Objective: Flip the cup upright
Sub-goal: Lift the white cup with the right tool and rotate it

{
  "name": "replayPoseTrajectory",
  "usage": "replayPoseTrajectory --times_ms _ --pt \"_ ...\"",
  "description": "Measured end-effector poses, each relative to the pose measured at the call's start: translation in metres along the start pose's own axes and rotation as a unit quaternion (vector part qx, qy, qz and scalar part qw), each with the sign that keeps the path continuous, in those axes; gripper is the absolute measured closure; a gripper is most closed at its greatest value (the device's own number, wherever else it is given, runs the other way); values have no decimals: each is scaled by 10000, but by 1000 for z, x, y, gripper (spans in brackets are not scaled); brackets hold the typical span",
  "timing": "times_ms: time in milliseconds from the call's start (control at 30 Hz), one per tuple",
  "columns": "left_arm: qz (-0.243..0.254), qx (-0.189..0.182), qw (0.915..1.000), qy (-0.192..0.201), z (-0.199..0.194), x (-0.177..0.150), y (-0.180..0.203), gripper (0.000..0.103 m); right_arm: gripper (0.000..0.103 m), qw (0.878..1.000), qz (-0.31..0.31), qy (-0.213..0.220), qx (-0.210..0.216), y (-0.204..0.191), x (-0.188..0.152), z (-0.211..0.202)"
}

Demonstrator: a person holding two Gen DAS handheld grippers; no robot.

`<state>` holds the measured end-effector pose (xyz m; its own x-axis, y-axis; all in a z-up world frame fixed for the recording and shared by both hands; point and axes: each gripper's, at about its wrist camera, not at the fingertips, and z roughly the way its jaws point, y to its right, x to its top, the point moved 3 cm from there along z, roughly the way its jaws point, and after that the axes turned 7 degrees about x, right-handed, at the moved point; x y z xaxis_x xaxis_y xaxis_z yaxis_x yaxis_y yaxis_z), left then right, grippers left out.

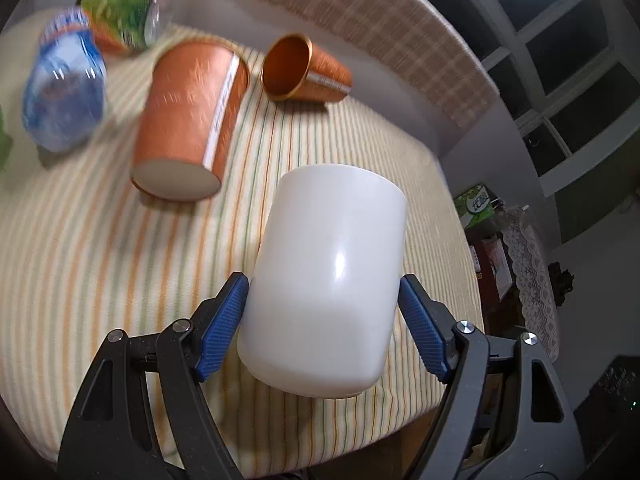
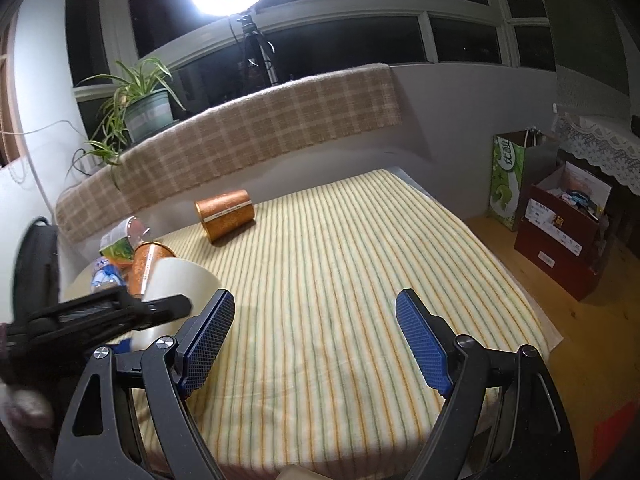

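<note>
We see the glossy white cup [image 1: 328,280], apparently rigid, light and slippery, clamped mid-wall by the left gripper [image 1: 320,320] over the striped tablecloth [image 1: 100,260], while the right gripper [image 2: 316,340] hangs spread wide, grasping nothing.

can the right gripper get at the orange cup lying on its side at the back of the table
Probably yes. The right gripper is open and holds nothing, and only bare striped tablecloth lies between it and the far orange cup. The left gripper, with the white cup, sits off to the side.
</note>
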<state>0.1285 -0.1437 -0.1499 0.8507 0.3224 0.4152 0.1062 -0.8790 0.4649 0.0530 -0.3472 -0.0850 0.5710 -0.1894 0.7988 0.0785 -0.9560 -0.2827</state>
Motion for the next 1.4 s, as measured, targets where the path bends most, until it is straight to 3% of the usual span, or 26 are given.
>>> replayPoseTrajectory --times_ms 333,733,1000,1200,1400 --pt "193 45 9998 -95 6 2 6 22 20 9999 149 -82 3 7 -2 5" --pt "955 182 9953 6 -26 -10 0 19 20 9957 649 -413 512 4 3 17" --pt "1580 469 9847 572 -76 -16 -12 19 20 9747 1308 -1200 1361 -7 6 44" --pt "1664 752 9775 1055 -116 -13 -34 19 20 9650 1322 -1626 1575 -23 8 64" --pt "1730 1150 9688 1354 -143 -9 -56 19 20 9448 1554 -2182 1886 -33 7 90"
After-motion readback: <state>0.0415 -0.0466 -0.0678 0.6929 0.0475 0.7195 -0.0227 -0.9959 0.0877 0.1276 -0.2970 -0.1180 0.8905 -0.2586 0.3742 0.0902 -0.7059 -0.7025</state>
